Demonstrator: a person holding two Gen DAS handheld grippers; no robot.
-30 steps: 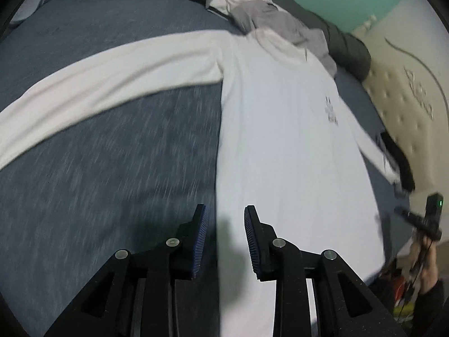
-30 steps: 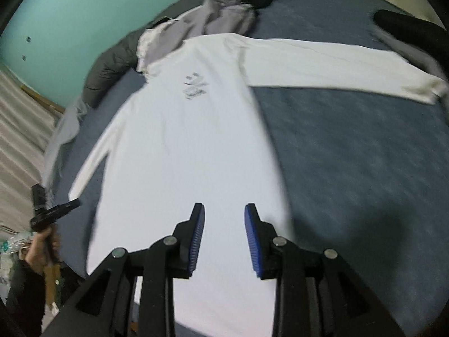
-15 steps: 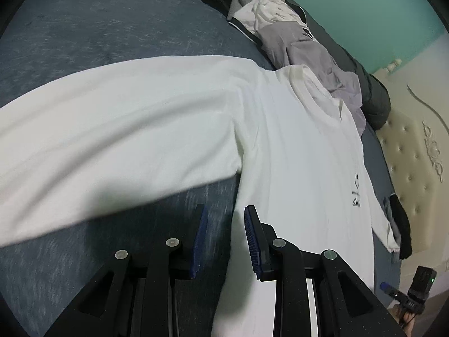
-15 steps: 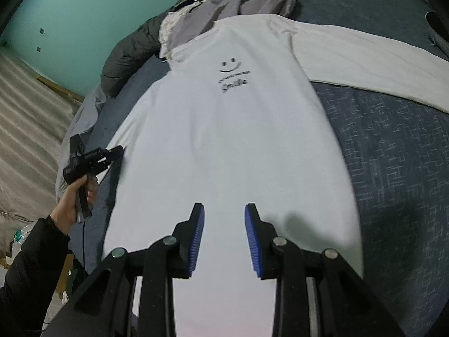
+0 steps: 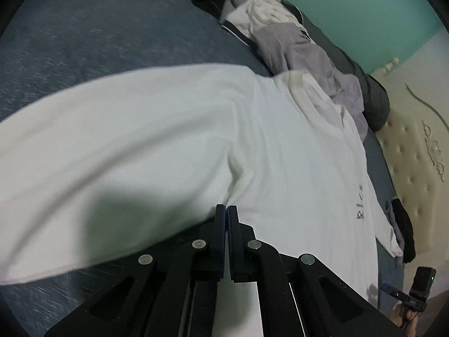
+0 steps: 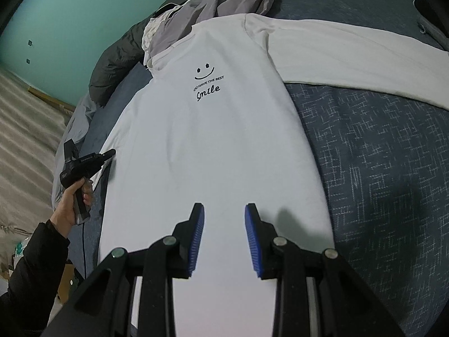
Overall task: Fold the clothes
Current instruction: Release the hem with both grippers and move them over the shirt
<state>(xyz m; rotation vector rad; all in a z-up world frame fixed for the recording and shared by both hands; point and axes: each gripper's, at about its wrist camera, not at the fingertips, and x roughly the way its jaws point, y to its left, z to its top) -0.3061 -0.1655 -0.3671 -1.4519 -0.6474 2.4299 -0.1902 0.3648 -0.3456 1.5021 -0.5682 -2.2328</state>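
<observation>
Folding has barely begun: white long-sleeved shirt (image 6: 219, 146) lies flat, face up, on the blue bed (image 6: 378, 168), sleeves spread, grey clothes pile (image 5: 294, 42) above its collar. Left hand-held gripper (image 5: 226, 210), open and short of the shirt half a second ago, now pinches its underarm; right hand-held gripper (image 6: 223, 213) hovers open over its hem.
</observation>
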